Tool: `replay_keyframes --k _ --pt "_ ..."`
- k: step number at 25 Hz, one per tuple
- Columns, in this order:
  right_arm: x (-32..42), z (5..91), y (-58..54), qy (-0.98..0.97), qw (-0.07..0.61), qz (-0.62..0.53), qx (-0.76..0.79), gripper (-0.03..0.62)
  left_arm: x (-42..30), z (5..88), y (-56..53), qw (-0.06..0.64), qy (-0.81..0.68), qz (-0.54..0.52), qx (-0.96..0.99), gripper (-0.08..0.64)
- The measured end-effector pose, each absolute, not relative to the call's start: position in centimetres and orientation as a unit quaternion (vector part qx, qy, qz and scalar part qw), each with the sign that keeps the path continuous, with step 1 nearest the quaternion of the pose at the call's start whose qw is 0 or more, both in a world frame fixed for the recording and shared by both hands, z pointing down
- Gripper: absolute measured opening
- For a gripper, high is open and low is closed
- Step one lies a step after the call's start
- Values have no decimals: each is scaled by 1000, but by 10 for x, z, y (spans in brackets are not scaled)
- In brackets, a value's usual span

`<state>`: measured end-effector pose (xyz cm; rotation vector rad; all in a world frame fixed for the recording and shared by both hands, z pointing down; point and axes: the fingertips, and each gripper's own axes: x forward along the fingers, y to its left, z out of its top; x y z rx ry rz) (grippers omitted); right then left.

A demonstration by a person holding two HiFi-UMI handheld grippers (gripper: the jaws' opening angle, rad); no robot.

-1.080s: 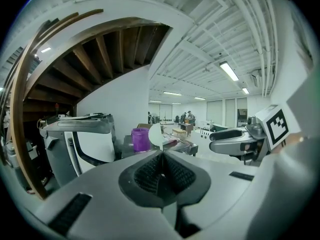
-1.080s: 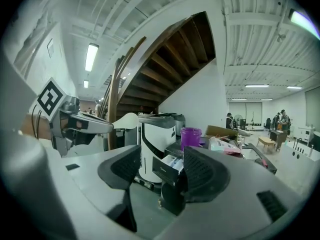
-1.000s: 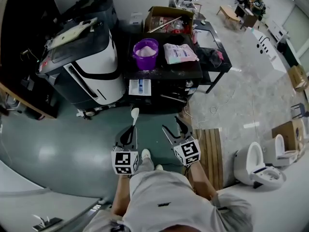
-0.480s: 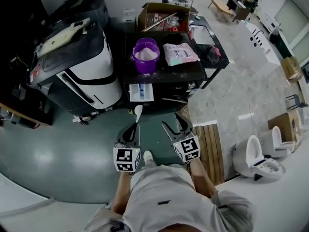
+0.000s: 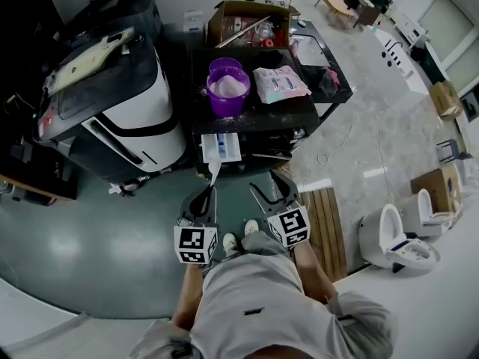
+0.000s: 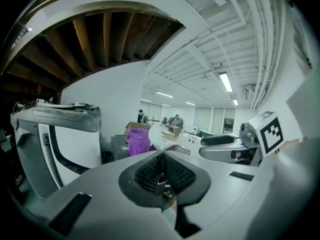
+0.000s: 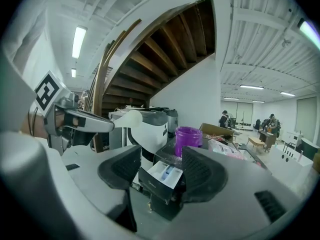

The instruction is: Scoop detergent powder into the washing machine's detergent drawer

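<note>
My left gripper [image 5: 203,199] is shut on the handle of a white scoop [image 5: 214,170], whose bowl points at the front edge of the open white detergent drawer [image 5: 220,146]. From the left gripper view the jaws are pressed together on the handle and the scoop bowl [image 6: 159,136] sticks out ahead. A purple bucket [image 5: 227,86] of pale powder stands on top of the black washing machine [image 5: 263,121], beside a detergent bag [image 5: 280,82]. My right gripper [image 5: 268,193] hangs open and empty to the right of the scoop. Between its jaws the right gripper view frames the drawer [image 7: 165,173].
A white and black appliance [image 5: 123,99] stands left of the washing machine. A cardboard box [image 5: 245,22] with odds and ends sits behind the bucket. A wooden slat mat [image 5: 323,226] lies on the floor at my right, with a white toilet [image 5: 389,238] farther right.
The view has closed in on the washing machine. Both grippers are nearer the drawer, and the scoop bowl now reaches its front edge.
</note>
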<state>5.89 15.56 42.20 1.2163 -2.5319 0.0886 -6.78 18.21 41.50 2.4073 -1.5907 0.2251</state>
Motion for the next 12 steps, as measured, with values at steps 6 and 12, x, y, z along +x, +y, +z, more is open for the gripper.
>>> replay_keyframes --k 6,12 --pt "50 420 135 -890 162 32 425 247 -72 414 160 121 -544 73 827 15" --pt "50 427 105 -892 160 33 422 247 -71 419 133 121 -543 81 827 15"
